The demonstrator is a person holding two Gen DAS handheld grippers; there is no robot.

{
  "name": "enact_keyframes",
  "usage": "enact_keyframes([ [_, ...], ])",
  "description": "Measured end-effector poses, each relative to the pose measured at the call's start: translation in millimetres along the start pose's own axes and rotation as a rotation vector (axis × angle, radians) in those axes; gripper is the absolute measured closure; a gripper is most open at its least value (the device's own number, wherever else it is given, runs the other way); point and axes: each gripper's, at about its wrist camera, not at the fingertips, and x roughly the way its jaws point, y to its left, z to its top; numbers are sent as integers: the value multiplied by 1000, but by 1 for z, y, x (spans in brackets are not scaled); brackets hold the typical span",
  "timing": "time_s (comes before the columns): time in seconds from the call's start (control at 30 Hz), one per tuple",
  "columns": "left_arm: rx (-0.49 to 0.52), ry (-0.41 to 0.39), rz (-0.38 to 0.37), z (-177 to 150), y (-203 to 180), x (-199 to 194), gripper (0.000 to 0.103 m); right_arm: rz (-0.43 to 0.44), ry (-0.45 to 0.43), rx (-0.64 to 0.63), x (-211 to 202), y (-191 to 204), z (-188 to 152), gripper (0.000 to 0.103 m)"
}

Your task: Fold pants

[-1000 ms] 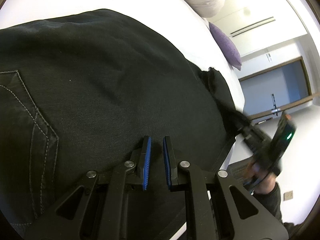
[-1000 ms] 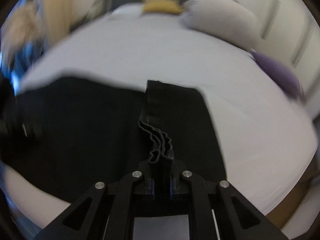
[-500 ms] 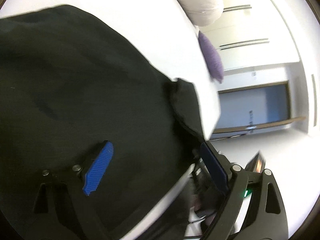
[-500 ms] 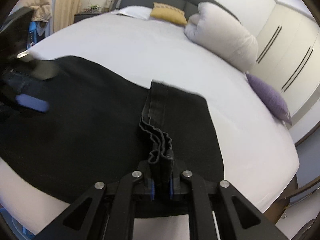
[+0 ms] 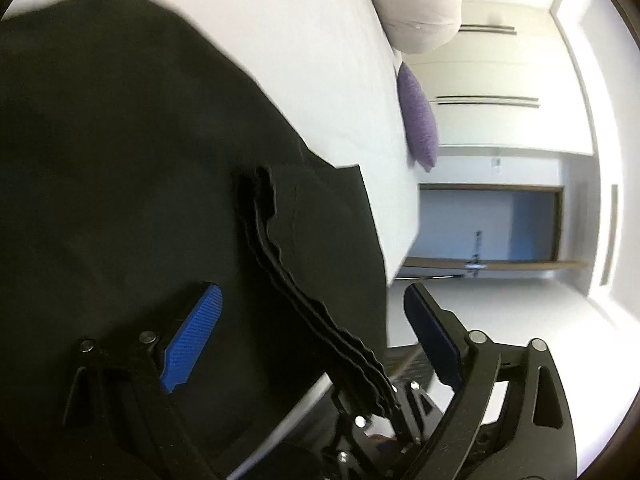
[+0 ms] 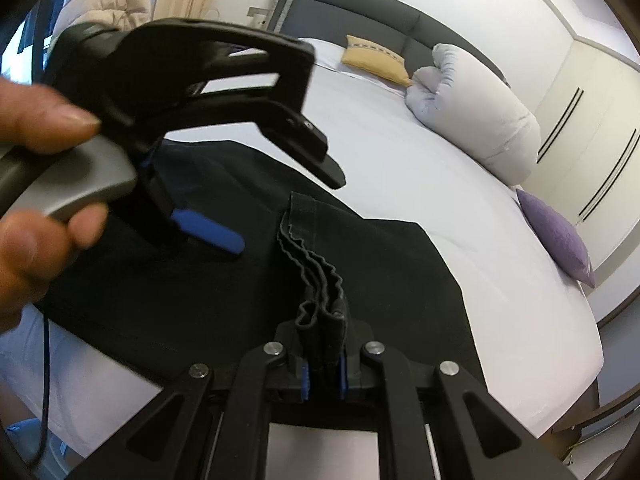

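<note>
Black pants (image 6: 192, 288) lie spread on the white bed (image 6: 440, 184). My right gripper (image 6: 323, 364) is shut on the bunched, wavy hem band (image 6: 308, 264), which it holds up over the fabric. A hand (image 6: 32, 128) at the left holds my left gripper (image 6: 276, 200) just above the pants, open and with nothing pressed between its blue pads. In the left wrist view the pants (image 5: 120, 160) fill the left side. The hem band (image 5: 288, 280) runs between the wide jaws of the left gripper (image 5: 312, 292) without touching them, down to the right gripper (image 5: 376, 412).
A rolled white duvet (image 6: 476, 108), a purple cushion (image 6: 556, 240) and a yellow cushion (image 6: 376, 60) lie at the bed's head and right side. Behind them stand a dark headboard (image 6: 360, 12) and wardrobe doors (image 6: 592, 120). The bed's edge (image 5: 404, 240) drops toward a doorway (image 5: 488, 224).
My left gripper opened wide, let go of the pants and rolled. The right gripper carried the hem band across the pants toward it, so the band now runs between the left jaws.
</note>
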Motion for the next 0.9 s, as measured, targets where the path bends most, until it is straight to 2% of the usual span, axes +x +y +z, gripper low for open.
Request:
enact_keyframes([
  [0.1, 21, 17, 3, 8, -3, -5, 27, 10, -15, -4, -3, 5, 1, 91],
  [0.2, 14, 73, 27, 8, 0, -2, 28, 18, -32, -10, -9, 13, 4, 91],
  [0.27, 13, 83, 27, 5, 2, -1, 30, 25, -41, -15, -13, 19, 6, 91],
  [0.33, 12, 79, 18, 4, 2, 0, 45, 28, -43, -25, -17, 25, 4, 91],
  [0.4, 19, 77, 23, 6, -1, 0, 76, 27, -42, -44, -16, 30, 4, 91],
  [0.47, 54, 65, 46, 9, -8, -3, 81, 29, -44, -55, -19, 34, 4, 91],
  [0.5, 75, 57, 55, 11, -12, -4, 91, 31, -45, -57, -19, 36, 5, 91],
  [0.53, 100, 48, 74, 13, -17, -8, 95, 30, -46, -58, -21, 39, 3, 91],
  [0.8, 319, 44, 196, 20, -50, -41, 96, 49, -98, -108, -31, 56, 16, 90],
  [0.9, 380, 57, 262, 14, -48, -61, 96, 75, -112, -135, -34, 70, 20, 90],
])
